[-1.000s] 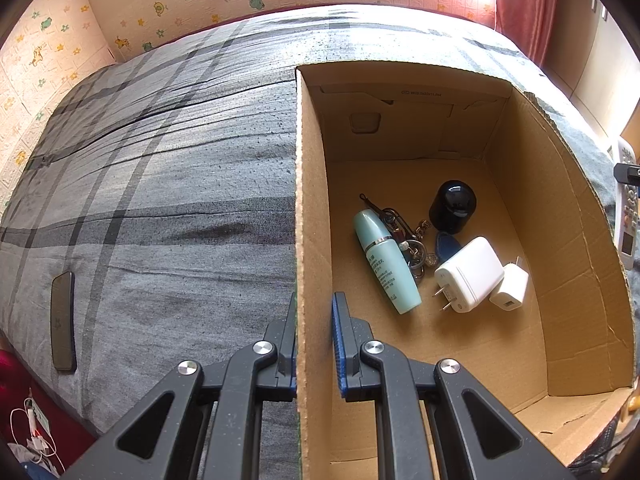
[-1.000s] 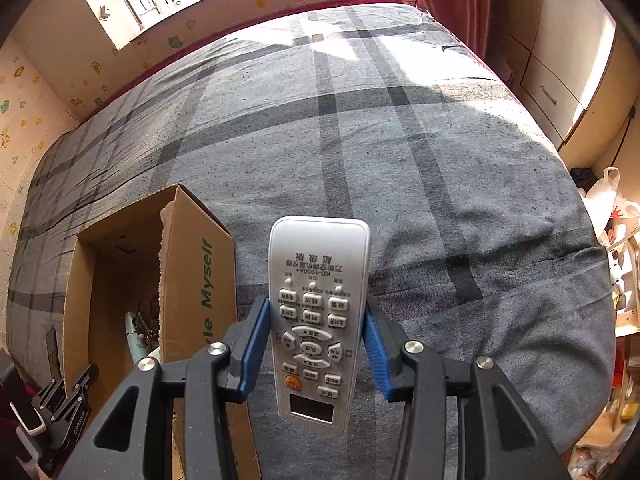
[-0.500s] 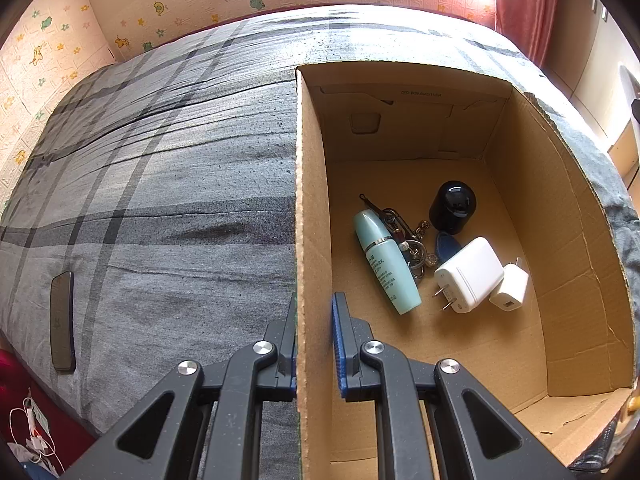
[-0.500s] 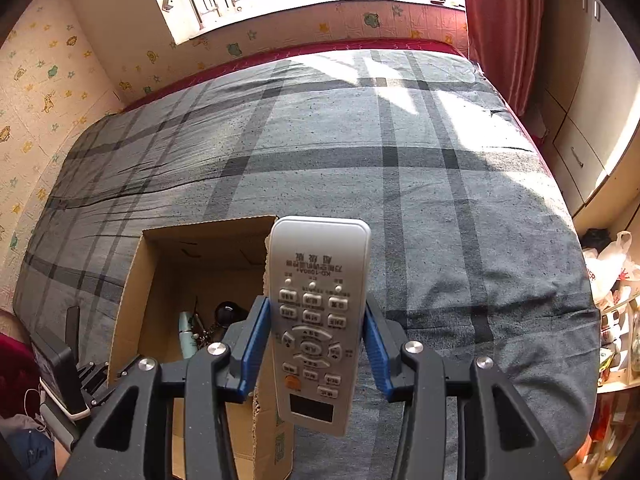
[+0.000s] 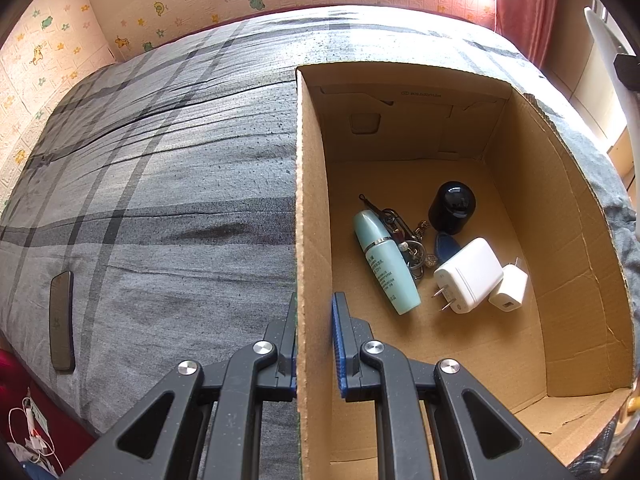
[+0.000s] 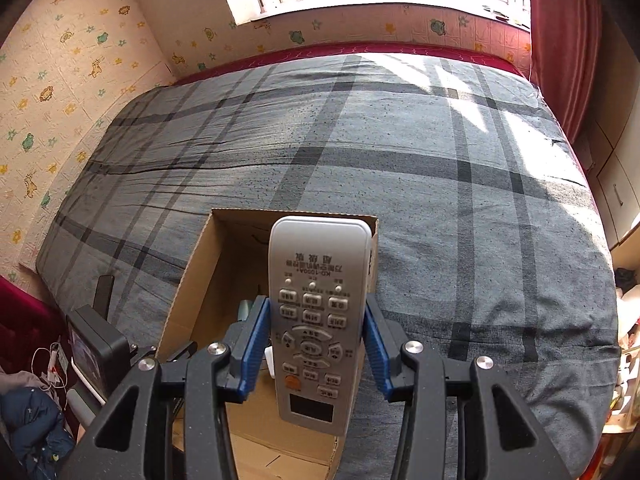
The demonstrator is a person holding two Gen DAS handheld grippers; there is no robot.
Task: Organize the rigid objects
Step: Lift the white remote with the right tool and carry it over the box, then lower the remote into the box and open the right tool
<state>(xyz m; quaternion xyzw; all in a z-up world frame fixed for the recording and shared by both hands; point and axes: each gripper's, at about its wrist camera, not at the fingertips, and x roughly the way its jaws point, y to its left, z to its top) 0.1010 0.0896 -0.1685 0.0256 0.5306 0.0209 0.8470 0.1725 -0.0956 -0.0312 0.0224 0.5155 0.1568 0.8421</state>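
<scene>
Over the bed, left tongs (image 5: 314,332) pinch the cardboard box (image 5: 310,208) wall; right tongs (image 6: 316,344) clamp the remote (image 6: 320,292).

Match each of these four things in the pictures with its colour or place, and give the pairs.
Things:
1. remote control
2. cosmetic tube
3. round jar
4. phone

Colour or place:
A. glossy black, inside the cardboard box
B. pale teal, lying on the box floor
C. dark, lying flat on the grey plaid bedspread, outside the box
D. silver-grey, gripped in the right claw above the box

Pairs: 1-D, 2-B, 3-A, 4-C
</scene>
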